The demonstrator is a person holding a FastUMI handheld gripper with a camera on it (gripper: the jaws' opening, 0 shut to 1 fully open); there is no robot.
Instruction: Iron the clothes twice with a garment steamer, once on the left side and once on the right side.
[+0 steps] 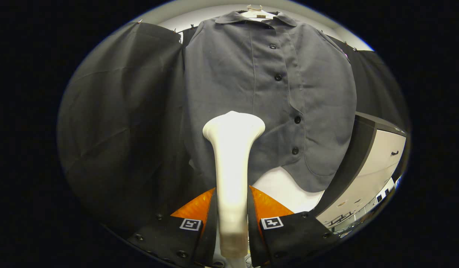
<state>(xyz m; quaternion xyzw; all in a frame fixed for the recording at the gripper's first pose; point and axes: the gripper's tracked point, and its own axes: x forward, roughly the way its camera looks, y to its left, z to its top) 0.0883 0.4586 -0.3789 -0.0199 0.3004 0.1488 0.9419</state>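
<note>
My hand-held gripper (232,208) is clamped on the white garment steamer (232,175): both orange-faced fingers (195,208) press against its handle, one at each side, with the handle running straight up between them toward 12 o'clock. The steamer's flared head sits beyond the fingertips, overlapping the lower part of the grey shirt (266,96); I cannot tell whether the head touches the cloth or stands just off it. The shirt hangs on a pale hanger (256,13), which shows at the collar at 12 o'clock from the steamer head. It is buttoned, with a row of dark buttons (278,77) down the placket, running from about 12 o'clock to 3 o'clock of the head. The head lies against the shirt panel on the 9 o'clock side of that placket, near the hem. The curved hem ends at roughly 4 o'clock from the head, with a white wall (285,190) showing under it. Black cloth (121,111) hangs at 9 o'clock of the shirt, and more of it at 3 o'clock. At about 4 o'clock, beyond the shirt's edge, stands a pale cabinet (378,160) with a dark handle on its front.
</note>
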